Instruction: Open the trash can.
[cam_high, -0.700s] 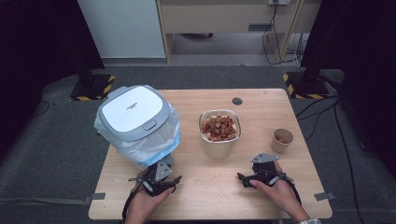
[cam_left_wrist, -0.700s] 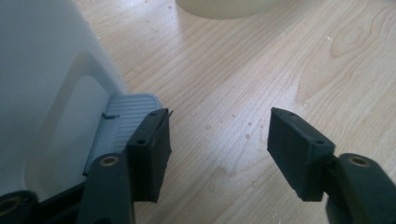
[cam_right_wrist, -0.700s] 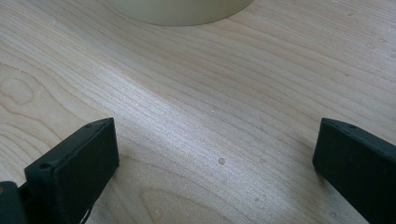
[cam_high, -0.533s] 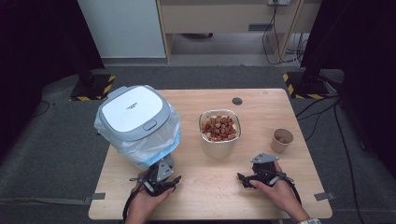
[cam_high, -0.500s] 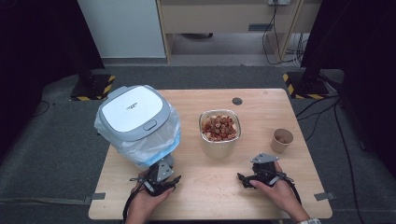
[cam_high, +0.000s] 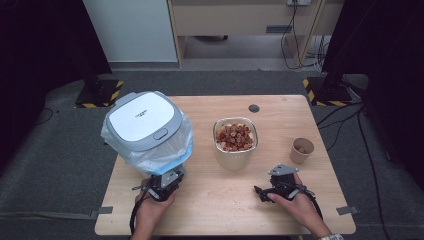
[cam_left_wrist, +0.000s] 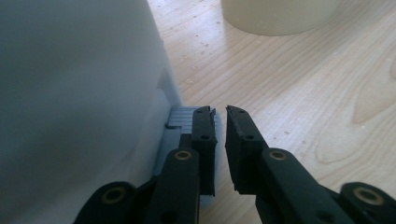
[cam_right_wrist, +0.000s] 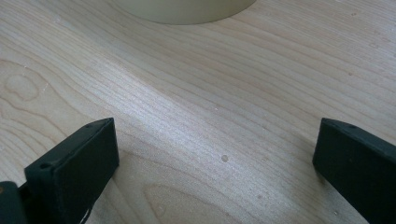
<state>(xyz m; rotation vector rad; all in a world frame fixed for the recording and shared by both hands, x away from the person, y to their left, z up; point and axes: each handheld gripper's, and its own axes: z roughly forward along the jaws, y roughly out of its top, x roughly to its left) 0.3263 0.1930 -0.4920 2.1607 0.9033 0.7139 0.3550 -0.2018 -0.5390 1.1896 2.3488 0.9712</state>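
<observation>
A white and grey lidded bin (cam_high: 145, 125) lined with a blue plastic bag stands at the table's left. My left gripper (cam_high: 172, 176) lies low at its front. In the left gripper view the bin's white wall (cam_left_wrist: 70, 93) rises at the left, and the gripper (cam_left_wrist: 220, 112) has its jaws drawn almost together with nothing between them, its tips over the grey foot pedal (cam_left_wrist: 180, 116). My right gripper (cam_high: 267, 189) rests on the table at the front right. Its jaws stand wide apart (cam_right_wrist: 215, 135) over bare wood.
A cream container (cam_high: 236, 137) full of reddish-brown food pieces stands mid-table; its base (cam_right_wrist: 187, 9) is just ahead of the right gripper. A paper cup (cam_high: 302, 150) sits at the right. The wooden table (cam_high: 220, 210) has a small round hole at the back.
</observation>
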